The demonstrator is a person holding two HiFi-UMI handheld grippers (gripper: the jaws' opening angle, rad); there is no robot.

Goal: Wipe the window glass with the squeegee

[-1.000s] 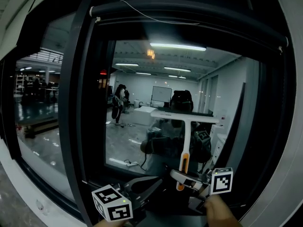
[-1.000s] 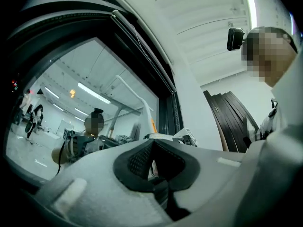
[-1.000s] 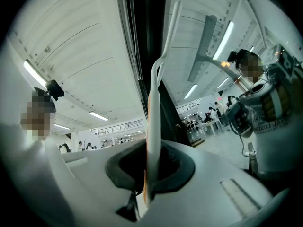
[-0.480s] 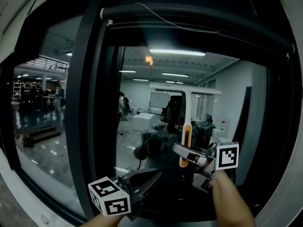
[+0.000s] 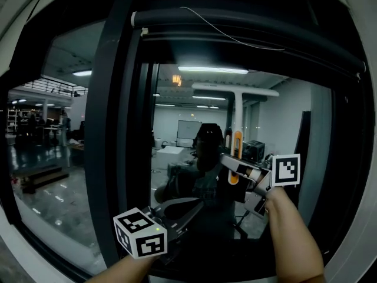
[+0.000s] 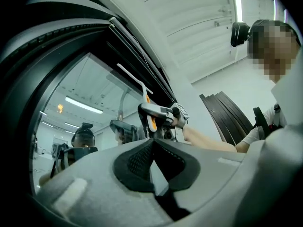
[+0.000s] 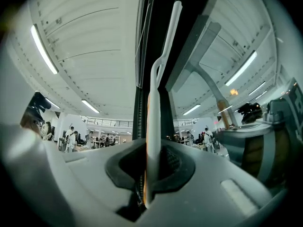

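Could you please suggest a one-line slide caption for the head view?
Right gripper holds the squeegee near the top of the window glass; left gripper hangs shut below.

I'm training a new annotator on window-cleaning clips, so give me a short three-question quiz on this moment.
1. Fill in: the right gripper is shut on the ____ of the squeegee.
2. Where against the window glass is the squeegee's blade? A. high, near the top; B. down at the bottom sill; C. lying on the floor.
3. True or false: the left gripper is shut and holds nothing.
Key: 1 handle; 2 A; 3 true.
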